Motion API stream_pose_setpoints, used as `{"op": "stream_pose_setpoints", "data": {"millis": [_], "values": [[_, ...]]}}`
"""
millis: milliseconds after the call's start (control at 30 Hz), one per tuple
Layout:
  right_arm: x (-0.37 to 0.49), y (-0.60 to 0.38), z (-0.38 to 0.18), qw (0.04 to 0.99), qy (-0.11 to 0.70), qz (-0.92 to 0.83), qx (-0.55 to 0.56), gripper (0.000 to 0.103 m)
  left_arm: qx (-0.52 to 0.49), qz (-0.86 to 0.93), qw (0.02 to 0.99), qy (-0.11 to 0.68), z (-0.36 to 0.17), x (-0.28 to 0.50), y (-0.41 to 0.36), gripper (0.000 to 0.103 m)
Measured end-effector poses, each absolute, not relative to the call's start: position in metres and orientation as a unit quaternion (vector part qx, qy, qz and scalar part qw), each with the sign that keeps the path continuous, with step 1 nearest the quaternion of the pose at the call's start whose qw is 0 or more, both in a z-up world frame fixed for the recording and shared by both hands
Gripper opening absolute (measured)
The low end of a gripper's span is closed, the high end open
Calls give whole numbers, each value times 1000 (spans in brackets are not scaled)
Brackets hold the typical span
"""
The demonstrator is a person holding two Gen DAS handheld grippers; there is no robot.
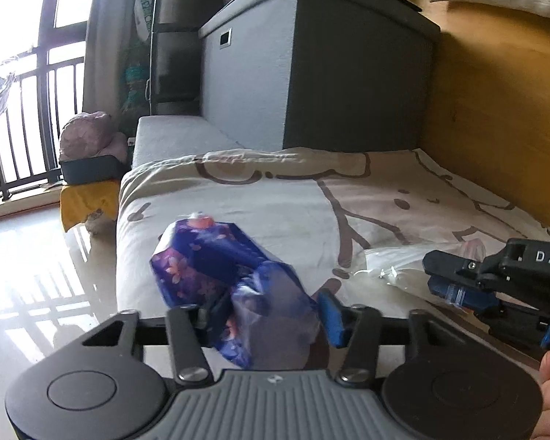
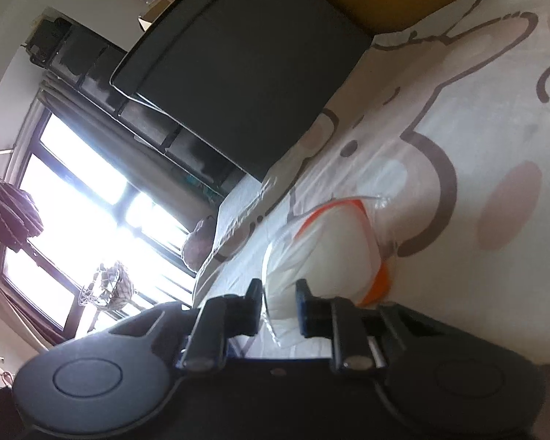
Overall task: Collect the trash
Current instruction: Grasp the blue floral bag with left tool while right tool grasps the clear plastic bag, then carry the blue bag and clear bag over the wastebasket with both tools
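A crumpled purple wrapper with pink flowers (image 1: pixel 216 278) sits between the fingers of my left gripper (image 1: pixel 271 319), which is shut on it just above the bed (image 1: pixel 275 201). My right gripper (image 1: pixel 454 275) shows at the right of the left wrist view, over a clear plastic bag (image 1: pixel 396 260) on the bed. In the right wrist view the right gripper (image 2: pixel 278 300) is shut on the near edge of that clear bag with an orange rim (image 2: pixel 330 242).
The bed has a cream cartoon-print sheet (image 2: pixel 476 128). A dark grey storage box (image 1: pixel 311 73) stands at its far end against an orange wooden board (image 1: pixel 495 110). Shiny floor (image 1: pixel 44 275) and a balcony railing (image 1: pixel 25 117) lie to the left.
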State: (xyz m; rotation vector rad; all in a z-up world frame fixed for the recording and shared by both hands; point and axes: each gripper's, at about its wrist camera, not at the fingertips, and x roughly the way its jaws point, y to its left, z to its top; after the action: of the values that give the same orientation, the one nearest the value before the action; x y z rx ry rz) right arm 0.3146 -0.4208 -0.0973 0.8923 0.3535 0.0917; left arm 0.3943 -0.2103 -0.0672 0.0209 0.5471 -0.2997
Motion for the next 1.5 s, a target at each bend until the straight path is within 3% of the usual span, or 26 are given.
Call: {"op": "stream_pose_setpoints", "data": {"millis": [233, 533, 900, 1500], "values": [[307, -407, -84, 910, 163, 45, 379, 1, 25, -159, 951, 265, -63, 386, -207, 36], [293, -375, -61, 947, 158, 56, 274, 1, 22, -164, 954, 250, -48, 364, -183, 29], [261, -316, -46, 978, 163, 69, 111, 1, 29, -149, 960, 234, -23, 330, -145, 27], [189, -268, -28, 983, 169, 71, 25, 1, 53, -127, 965, 223, -12, 256, -93, 27]]}}
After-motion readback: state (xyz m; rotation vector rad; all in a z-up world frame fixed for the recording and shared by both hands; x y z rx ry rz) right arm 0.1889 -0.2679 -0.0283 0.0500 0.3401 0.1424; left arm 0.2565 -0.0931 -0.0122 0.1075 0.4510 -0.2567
